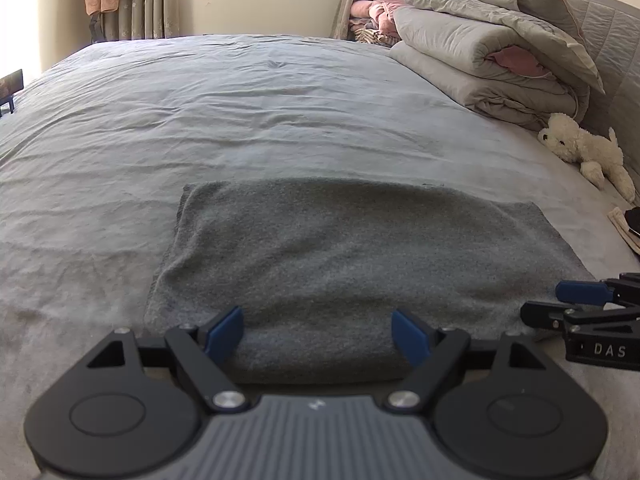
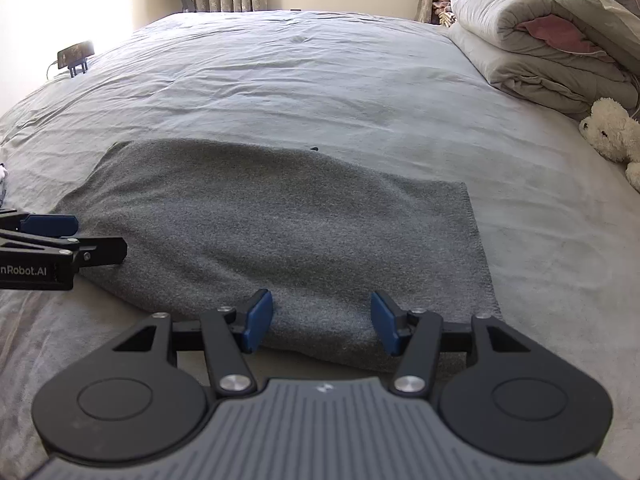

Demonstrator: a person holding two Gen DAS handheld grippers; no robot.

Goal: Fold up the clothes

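Observation:
A dark grey folded cloth [image 1: 340, 256] lies flat on the bed as a rectangle, with its thick folded edge nearest me. My left gripper [image 1: 318, 334] stands open at that near edge, towards the cloth's left half, its blue pads wide apart with nothing between them. In the right wrist view the same cloth [image 2: 280, 220] fills the middle, and my right gripper [image 2: 322, 326] stands open at the near edge of its right half. Each gripper shows in the other's view: the right gripper [image 1: 560, 300] at the cloth's right corner, the left gripper [image 2: 100, 240] at its left side.
The pale grey bedsheet [image 1: 240, 112] spreads far beyond the cloth. Folded quilts [image 1: 500, 48] are stacked at the back right, with a white plush toy [image 1: 580, 148] in front of them. A small dark device [image 2: 76, 56] stands at the bed's far left edge. Curtains and a wall lie behind.

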